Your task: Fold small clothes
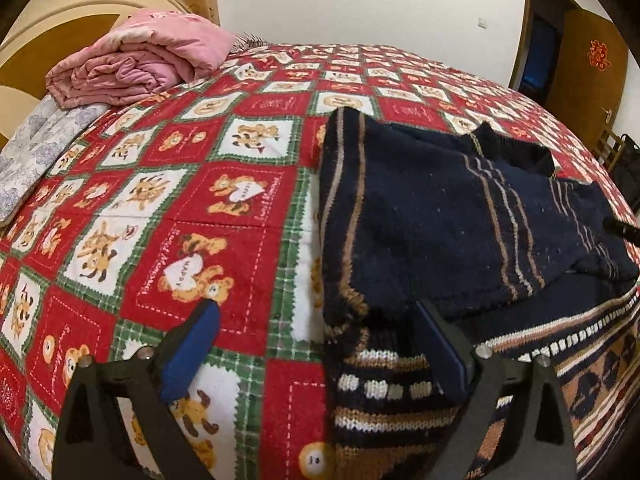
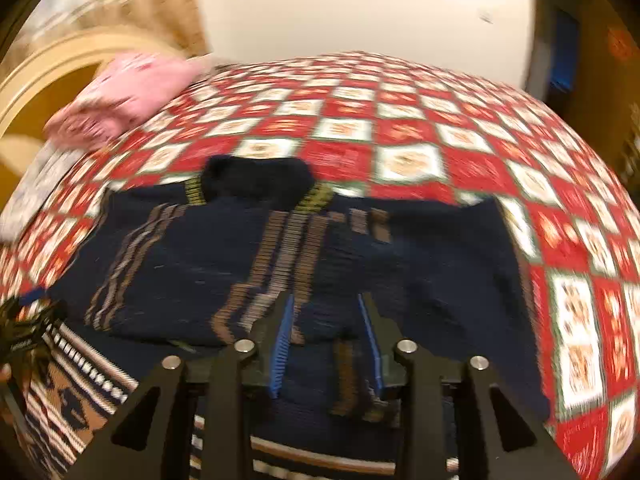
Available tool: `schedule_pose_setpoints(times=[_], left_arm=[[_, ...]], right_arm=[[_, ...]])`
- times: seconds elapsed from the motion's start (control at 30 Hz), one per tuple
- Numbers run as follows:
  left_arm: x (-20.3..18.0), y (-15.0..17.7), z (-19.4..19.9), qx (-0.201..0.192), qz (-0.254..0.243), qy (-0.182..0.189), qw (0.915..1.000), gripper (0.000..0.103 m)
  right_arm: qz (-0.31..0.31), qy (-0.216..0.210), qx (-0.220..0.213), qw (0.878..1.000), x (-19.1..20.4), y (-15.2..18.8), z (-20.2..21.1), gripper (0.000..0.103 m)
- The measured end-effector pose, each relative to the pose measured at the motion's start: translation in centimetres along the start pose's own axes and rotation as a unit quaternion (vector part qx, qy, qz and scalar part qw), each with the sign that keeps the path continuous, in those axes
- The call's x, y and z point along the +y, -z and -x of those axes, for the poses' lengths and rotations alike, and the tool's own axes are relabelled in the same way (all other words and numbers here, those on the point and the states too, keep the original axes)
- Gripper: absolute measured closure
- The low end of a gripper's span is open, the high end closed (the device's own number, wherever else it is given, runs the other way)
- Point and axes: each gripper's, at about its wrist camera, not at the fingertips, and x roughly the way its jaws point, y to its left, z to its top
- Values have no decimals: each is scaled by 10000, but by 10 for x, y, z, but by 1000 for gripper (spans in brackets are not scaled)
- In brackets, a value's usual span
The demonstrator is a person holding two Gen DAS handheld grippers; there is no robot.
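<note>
A small navy knit sweater (image 1: 432,216) with tan stripes and a patterned hem lies on the bed, both sleeves folded in over the body. My left gripper (image 1: 320,320) is open wide at the sweater's lower left edge; its right finger (image 1: 444,344) rests over the hem, its left finger over the quilt. In the blurred right wrist view the sweater (image 2: 224,256) fills the middle, collar at the far end. My right gripper (image 2: 326,312) hovers over the folded right sleeve with jaws partly apart; nothing is clearly held between them.
The red and white teddy-bear quilt (image 1: 192,208) covers the bed. A folded pink blanket (image 1: 140,60) lies at the far left by the headboard, with a grey floral cloth (image 1: 36,152) beside it. A brown door (image 1: 588,64) stands at the right.
</note>
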Motion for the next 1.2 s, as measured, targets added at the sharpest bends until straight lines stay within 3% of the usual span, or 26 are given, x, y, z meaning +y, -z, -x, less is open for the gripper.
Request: schedule_pose_setpoints(times=[0.07,0.2,0.37,0.57,0.87,1.2], left_arm=[[-2,0,-2,36,-43,-9,10000,5],[0,2,-2,57,-29,43,10000,5],[2,11,5,175,7,49,9998,5],[-1,33,32,95,-36,59,9999,5],[-3,76,69,188,-89,24,9998,5],[-10,123,109,105,-47,45,9999,5]], right_arm=[[200,-136,71,9997,17,-1,-9,62],[272,-21,542,9982,26,11,-36,62],[254,-95,534,9982,18,21,-25,62],[123,68,577,9982,-3,38,-2,62],[25,234,827,9963,-26,96,42,62],[-160,272,684,9972,-33,152,100,61]])
